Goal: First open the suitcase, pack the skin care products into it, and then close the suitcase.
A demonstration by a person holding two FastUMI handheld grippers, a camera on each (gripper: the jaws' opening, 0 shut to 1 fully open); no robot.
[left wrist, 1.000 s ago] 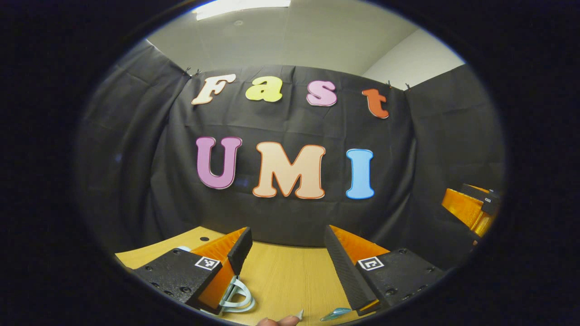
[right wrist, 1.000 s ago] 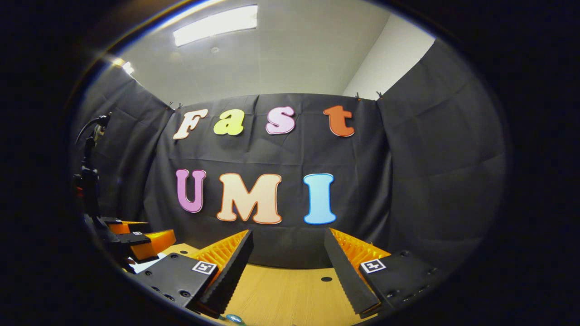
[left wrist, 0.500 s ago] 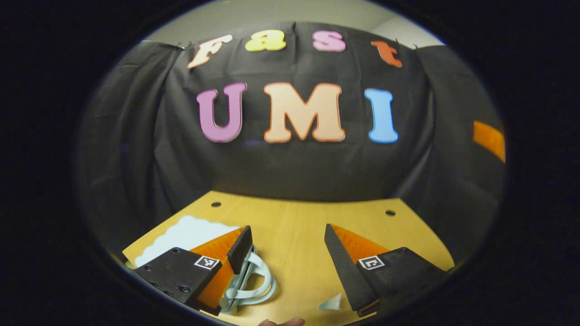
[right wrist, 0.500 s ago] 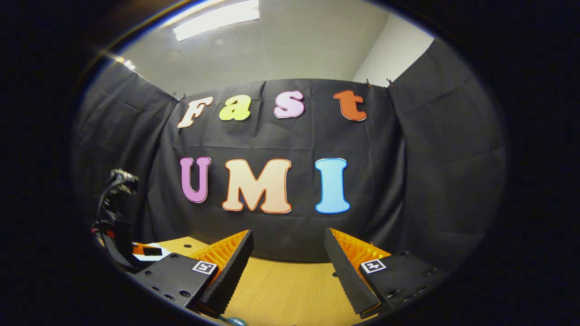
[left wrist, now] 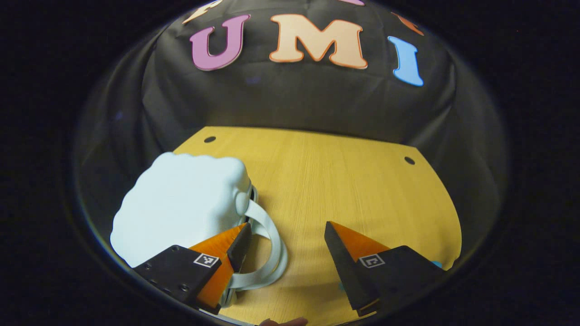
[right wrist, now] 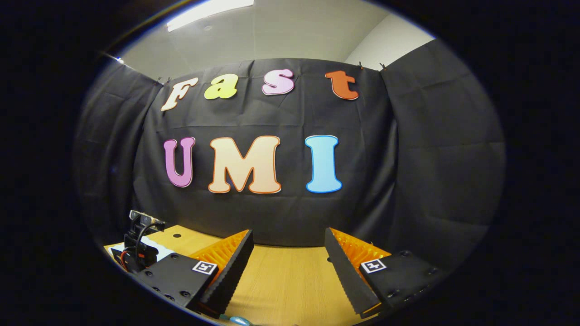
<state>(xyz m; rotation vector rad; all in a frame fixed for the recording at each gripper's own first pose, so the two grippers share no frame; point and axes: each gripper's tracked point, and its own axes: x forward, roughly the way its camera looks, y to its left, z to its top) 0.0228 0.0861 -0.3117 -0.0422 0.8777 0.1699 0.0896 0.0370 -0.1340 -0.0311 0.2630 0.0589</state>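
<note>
A pale blue suitcase [left wrist: 181, 203] with a scalloped outline lies flat and closed at the left of the wooden table [left wrist: 344, 181] in the left gripper view. Its looped handle [left wrist: 272, 235] points toward the table's middle. My left gripper [left wrist: 286, 240] hangs open just above it, its left finger over the handle's near end and its right finger over bare wood. In the right gripper view my right gripper [right wrist: 288, 242] stands open over the table's front with nothing between its fingers. A small teal item [right wrist: 240, 320] peeks out at the bottom edge.
The left gripper's body with its cable [right wrist: 138, 246] shows at the far left of the right gripper view. Black cloth walls close the table's back and sides. Two small holes [left wrist: 409, 160] mark the tabletop's far corners. A fingertip [left wrist: 281, 322] shows at the bottom edge.
My left gripper has tipped downward and come forward over the table, bringing the whole suitcase into sight beside its left finger. My right gripper has dipped only slightly. Both stay open.
</note>
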